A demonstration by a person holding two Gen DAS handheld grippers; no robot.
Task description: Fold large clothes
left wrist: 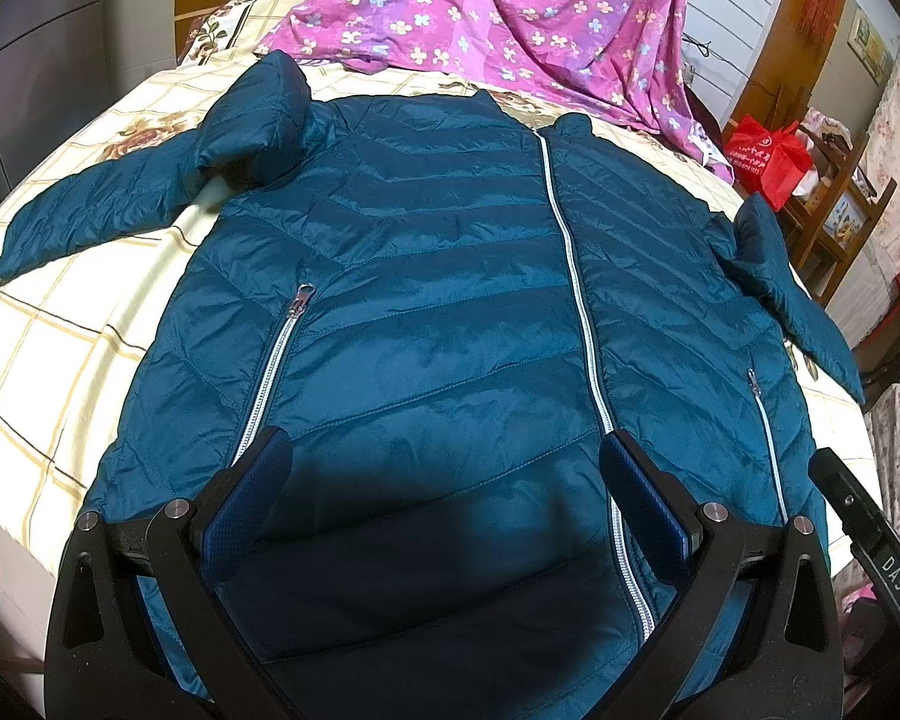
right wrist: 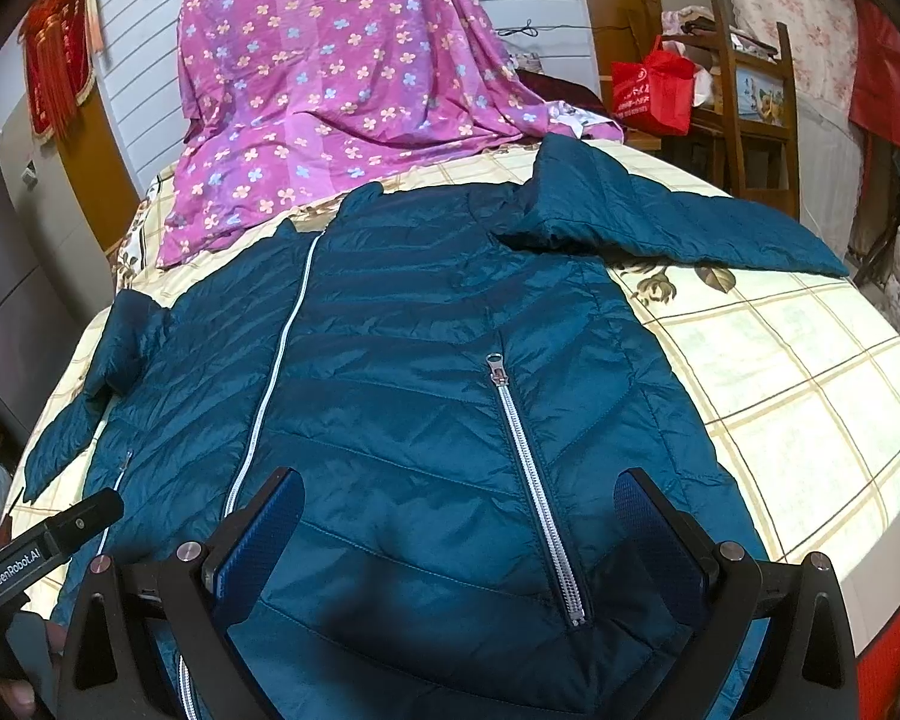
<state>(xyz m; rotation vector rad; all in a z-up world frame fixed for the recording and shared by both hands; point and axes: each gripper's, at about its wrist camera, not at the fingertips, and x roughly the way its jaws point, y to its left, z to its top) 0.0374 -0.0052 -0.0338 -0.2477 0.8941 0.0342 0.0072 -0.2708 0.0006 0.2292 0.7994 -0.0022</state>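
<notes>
In the left wrist view I see my left gripper low at the near edge, with its jaws spread wide and nothing between them. Under it lies the teal jacket, front side up, flat on the bed with the checked cover. The main zipper is closed and runs from the collar at the far side down toward me, passing just beside the right finger. A pocket zipper comes down to the left finger. One sleeve goes out to the left over the bed cover, and the other sleeve hangs toward the right edge of the bed. At the far side a purple flowered sheet lies over the bed. A red bag stands on furniture at the far right. A part of the right gripper shows at the near right.

In the right wrist view my right gripper is also low above the hem of the jacket, jaws spread apart and holding nothing. A pocket zipper ends between the two fingers. The main zipper passes left of them. The sleeve lies stretched to the far right on the bed. The left gripper appears at the near left, over the jacket edge.
</notes>
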